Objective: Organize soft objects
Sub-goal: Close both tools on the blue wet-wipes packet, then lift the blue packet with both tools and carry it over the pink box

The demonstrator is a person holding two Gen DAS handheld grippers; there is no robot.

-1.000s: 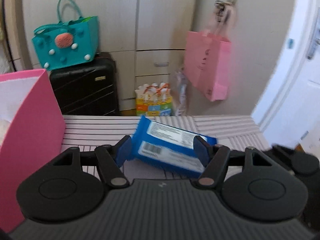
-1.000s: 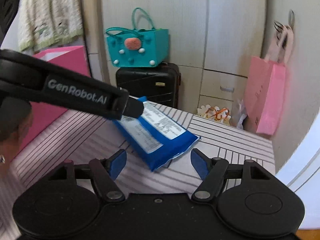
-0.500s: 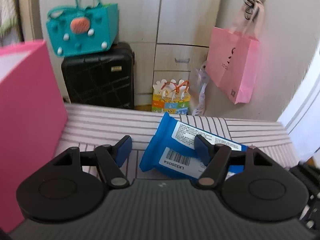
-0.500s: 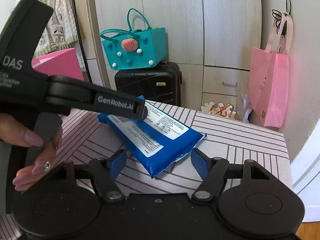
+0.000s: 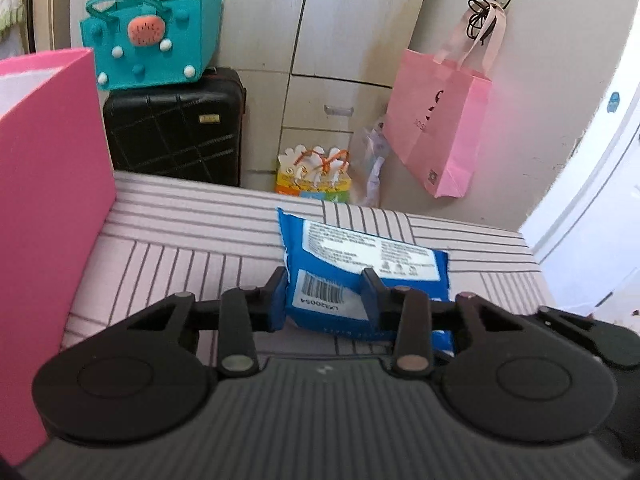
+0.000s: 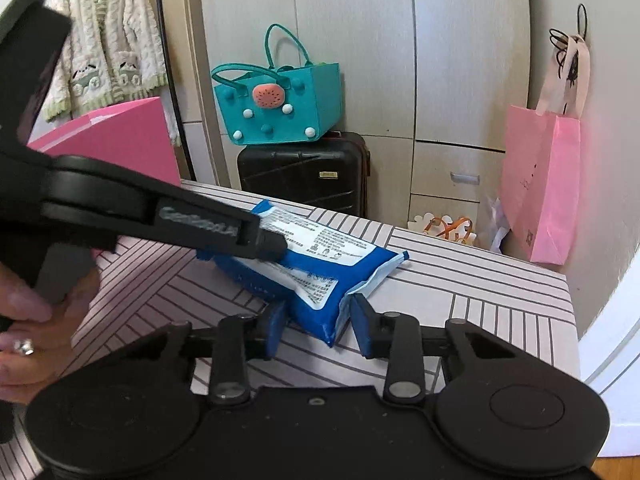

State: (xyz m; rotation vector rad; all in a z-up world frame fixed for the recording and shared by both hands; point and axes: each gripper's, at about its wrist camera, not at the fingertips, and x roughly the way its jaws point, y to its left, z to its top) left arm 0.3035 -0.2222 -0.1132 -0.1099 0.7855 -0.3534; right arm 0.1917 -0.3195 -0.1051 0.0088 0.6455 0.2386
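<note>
Both tools closed on one blue pack point(image 5: 366, 264)

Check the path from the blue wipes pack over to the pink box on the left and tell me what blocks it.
Nothing visible blocks it. The blue wipes pack lies on the striped tabletop, pinched by the left gripper and the right gripper, whose jaws have just been closing. Only bare tabletop lies between it and the pink box.

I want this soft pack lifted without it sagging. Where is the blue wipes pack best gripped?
Grip the blue wipes pack at both short ends, along its long axis, coming in low from the near side. It lies flat and floppy; the left claw and right claw already pinch opposite ends.
</note>
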